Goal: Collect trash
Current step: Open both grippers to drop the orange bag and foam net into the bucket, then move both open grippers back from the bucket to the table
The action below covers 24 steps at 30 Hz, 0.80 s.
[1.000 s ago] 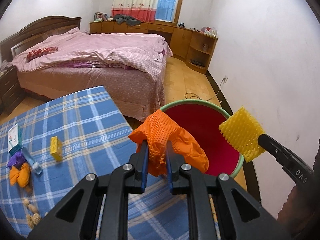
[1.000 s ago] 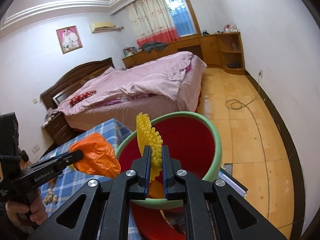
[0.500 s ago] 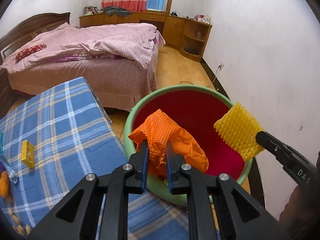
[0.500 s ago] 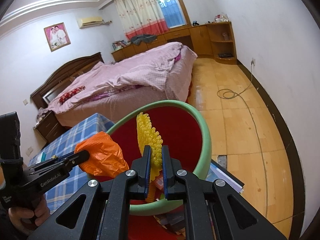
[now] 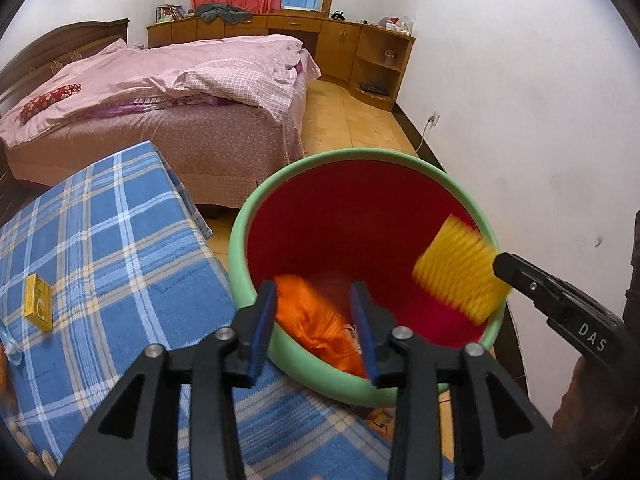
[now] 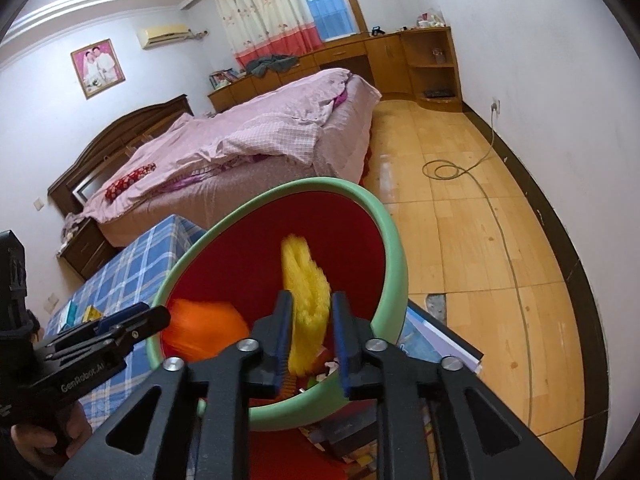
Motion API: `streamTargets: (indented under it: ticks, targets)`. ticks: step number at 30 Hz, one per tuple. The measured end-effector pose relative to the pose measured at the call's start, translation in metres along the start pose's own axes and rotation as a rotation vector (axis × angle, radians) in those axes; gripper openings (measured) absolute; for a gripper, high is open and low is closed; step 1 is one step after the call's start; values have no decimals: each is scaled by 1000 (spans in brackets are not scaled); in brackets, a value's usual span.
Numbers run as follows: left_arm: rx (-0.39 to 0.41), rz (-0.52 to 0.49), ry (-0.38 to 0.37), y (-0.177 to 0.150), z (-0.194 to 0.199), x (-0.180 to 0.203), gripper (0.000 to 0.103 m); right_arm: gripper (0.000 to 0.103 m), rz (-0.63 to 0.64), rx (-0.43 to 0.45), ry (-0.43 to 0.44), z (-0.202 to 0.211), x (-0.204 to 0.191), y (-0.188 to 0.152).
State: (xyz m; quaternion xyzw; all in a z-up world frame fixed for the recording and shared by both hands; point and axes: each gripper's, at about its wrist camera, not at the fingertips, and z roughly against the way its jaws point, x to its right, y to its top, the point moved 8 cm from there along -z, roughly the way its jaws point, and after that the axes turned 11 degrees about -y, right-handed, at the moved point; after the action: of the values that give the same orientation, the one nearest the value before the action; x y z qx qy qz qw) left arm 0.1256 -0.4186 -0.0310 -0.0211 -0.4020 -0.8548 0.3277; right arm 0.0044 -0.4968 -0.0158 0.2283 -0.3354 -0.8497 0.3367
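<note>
A bin with a green rim [image 5: 360, 156] and red inside stands beside the table. Over its near edge my left gripper [image 5: 313, 296] has its jaws opening; an orange foam net [image 5: 316, 320], blurred, drops loose between them into the bin. The right gripper [image 5: 520, 276] reaches in from the right with a blurred yellow foam net [image 5: 460, 276] at its tip. In the right wrist view, my right gripper [image 6: 312, 304] is opening over the bin rim [image 6: 396, 248]. The yellow net [image 6: 306, 280] slips between its pads. The left gripper [image 6: 160, 314] and orange net [image 6: 204, 328] are at the left.
A blue plaid tablecloth [image 5: 100, 240] carries a small yellow box [image 5: 39, 300]. A pink bed [image 5: 180, 92] lies beyond. Books [image 6: 440, 344] lie under the bin. A cable [image 6: 444, 170] runs across the wooden floor, and a white wall [image 5: 520, 120] is close on the right.
Both grippers sank over the bin with the nets held, then both pairs of jaws spread. The orange and yellow nets now blur downward between the pads.
</note>
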Motion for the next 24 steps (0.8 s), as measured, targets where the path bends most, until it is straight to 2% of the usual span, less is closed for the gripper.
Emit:
streamTargets:
  ticks: [2, 8, 16, 24]
  targets:
    - [-1, 3, 4, -1, 3, 0, 44, 25, 1, 2, 4, 2, 0, 0]
    - [13, 23, 19, -2, 18, -2, 59, 33, 4, 16, 13, 12, -3, 0]
    - [44, 55, 37, -4, 54, -8, 63, 39, 28, 47, 45, 36, -20, 3]
    - [73, 115, 76, -12, 94, -31, 64, 45, 54, 60, 82, 53, -46, 2]
